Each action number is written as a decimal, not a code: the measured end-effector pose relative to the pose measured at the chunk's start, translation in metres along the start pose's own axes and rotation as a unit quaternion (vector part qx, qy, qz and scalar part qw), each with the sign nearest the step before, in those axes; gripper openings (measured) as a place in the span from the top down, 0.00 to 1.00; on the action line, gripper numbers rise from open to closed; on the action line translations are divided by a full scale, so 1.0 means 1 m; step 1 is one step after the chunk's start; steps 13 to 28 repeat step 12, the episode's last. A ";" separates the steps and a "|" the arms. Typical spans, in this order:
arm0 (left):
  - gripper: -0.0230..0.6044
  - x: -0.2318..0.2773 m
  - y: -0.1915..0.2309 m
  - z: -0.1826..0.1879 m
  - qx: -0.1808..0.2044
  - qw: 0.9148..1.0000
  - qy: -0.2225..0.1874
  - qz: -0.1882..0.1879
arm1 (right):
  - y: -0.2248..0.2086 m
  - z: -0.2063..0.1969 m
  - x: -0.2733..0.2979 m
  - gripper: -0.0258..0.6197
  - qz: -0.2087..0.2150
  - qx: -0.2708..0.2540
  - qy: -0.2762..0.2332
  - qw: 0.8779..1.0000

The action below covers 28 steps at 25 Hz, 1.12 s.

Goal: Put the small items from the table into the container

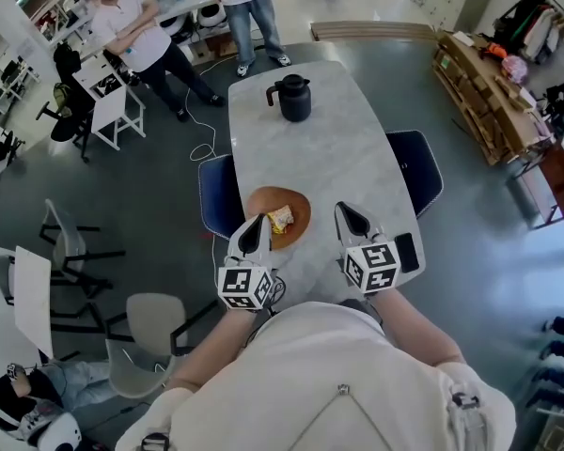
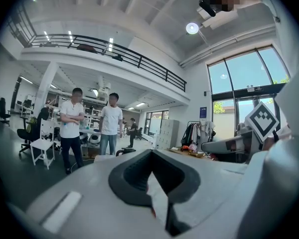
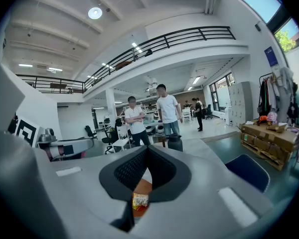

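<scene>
The yellow packet (image 1: pixel 280 220) was lying in the orange-brown dish (image 1: pixel 299 203), which sat near the close end of the marble table (image 1: pixel 338 148). The left gripper (image 1: pixel 256 224) hung right at the dish's left rim, jaws pressed together with nothing between them. The right gripper (image 1: pixel 351 212) sat just right of the dish, clear of it, jaws together too and empty; through the gap under its tips you could see the packet and the dish. Far up the table stood a black jug (image 1: pixel 292 98).
</scene>
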<state>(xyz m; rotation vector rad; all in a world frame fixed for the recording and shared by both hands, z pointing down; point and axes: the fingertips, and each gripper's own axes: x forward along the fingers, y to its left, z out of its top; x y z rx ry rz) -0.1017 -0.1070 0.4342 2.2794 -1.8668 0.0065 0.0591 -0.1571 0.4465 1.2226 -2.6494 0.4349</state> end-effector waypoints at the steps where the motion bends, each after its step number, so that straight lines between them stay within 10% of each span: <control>1: 0.95 0.000 0.001 0.000 -0.001 1.000 0.000 0.001 | 0.000 -0.001 0.000 0.94 0.000 -0.001 0.002 1.000; 28: 0.95 -0.006 0.015 0.001 -0.006 1.000 -0.001 0.011 | 0.010 -0.002 0.001 0.94 0.002 -0.006 0.008 1.000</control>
